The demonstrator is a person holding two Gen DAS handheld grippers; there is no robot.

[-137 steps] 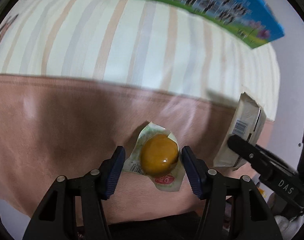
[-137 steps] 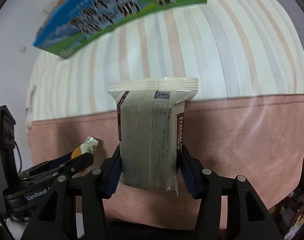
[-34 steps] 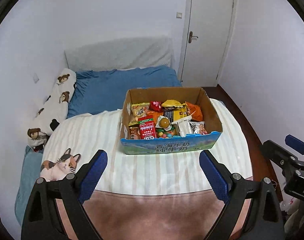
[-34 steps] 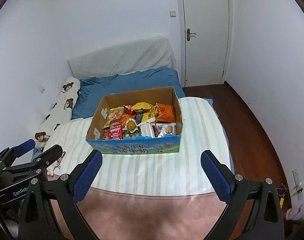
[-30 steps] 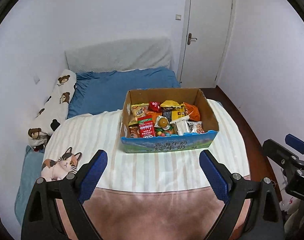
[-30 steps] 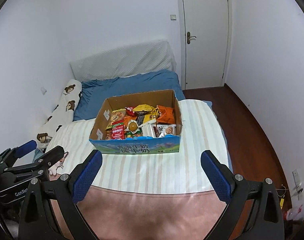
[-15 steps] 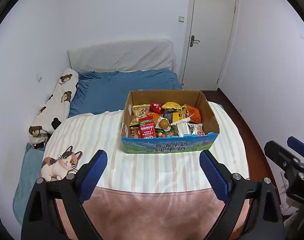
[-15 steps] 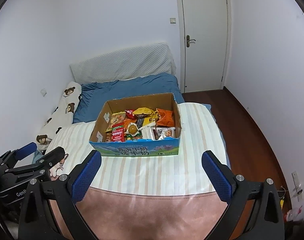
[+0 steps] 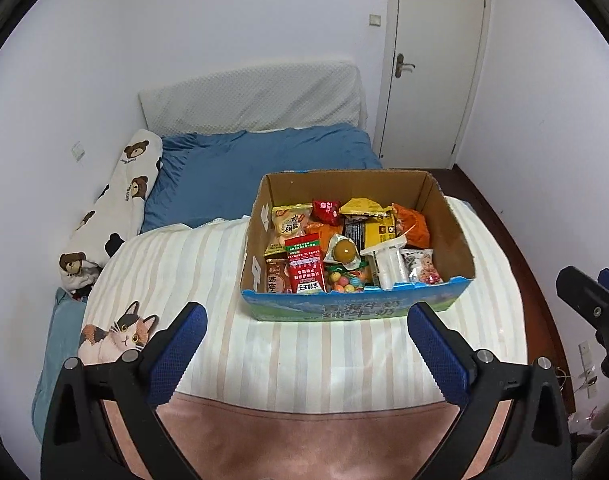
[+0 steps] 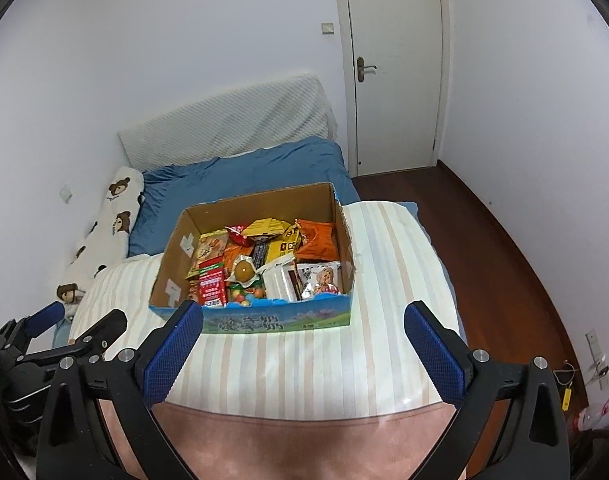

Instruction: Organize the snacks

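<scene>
Left wrist view: left gripper [image 9: 304,330] jaws opening, wide, nothing between; snack box [image 9: 356,308] centre frame on striped bed [image 9: 224,280].
Right wrist view: right gripper [image 10: 303,330] wide, empty; snack box [image 10: 280,322] centre-left.

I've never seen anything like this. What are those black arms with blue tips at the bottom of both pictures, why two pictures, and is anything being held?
No robot here: a person holds a two-finger gripper in each hand, and each carries a wide-angle camera looking out along its fingers. One picture comes from the left gripper, the other from the right gripper; the blue tips are the finger pads. Each view also catches the other gripper at its edge. Both look down at a bed with a striped blanket. On it sits a cardboard box full of snack packets, among them a red packet and a round orange treat in clear wrap. Nothing is held: the right gripper is wide open, the left one's jaws are opening, both empty.
</scene>
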